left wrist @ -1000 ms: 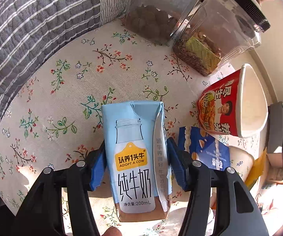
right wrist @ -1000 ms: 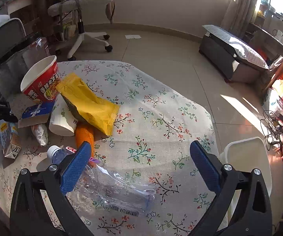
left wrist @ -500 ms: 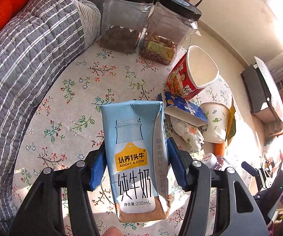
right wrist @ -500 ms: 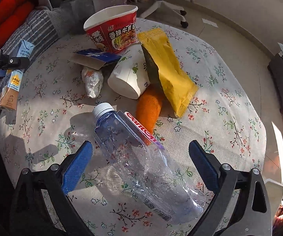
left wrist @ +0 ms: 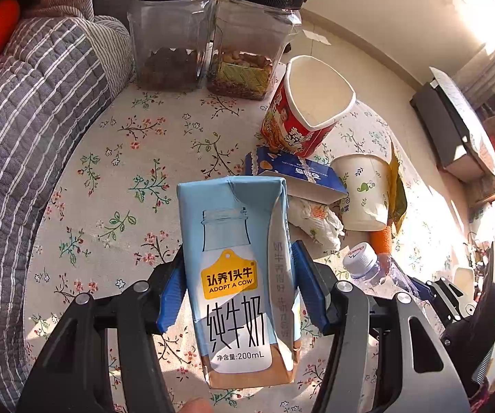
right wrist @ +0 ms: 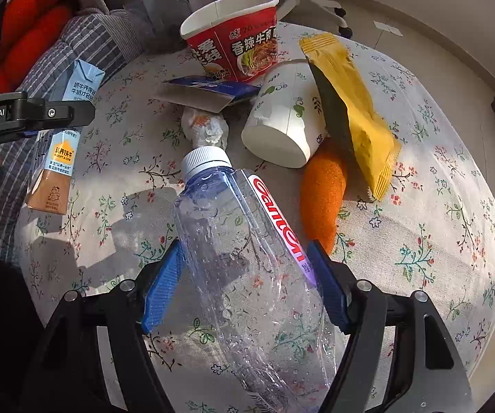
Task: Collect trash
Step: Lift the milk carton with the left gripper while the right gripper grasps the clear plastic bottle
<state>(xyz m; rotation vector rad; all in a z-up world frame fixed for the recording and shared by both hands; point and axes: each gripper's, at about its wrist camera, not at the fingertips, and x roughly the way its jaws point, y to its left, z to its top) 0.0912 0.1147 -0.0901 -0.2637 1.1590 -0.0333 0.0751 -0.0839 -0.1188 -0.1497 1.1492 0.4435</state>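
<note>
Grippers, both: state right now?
Left gripper: shut on the light-blue milk carton.
Right gripper: jaws closing around the clear crushed plastic bottle; firm contact cannot be told.

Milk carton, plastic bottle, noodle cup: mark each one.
milk carton point(left wrist: 233, 282), left wrist view, front label.
plastic bottle point(right wrist: 244, 258), right wrist view, clear body.
noodle cup point(right wrist: 244, 48), right wrist view, red side wall.

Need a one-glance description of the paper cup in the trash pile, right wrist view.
On the floral tablecloth, find the red instant noodle bowl. Just in front lies the paper cup, tipped on its side against the yellow snack bag. It alone is white with green vine doodles.
</note>
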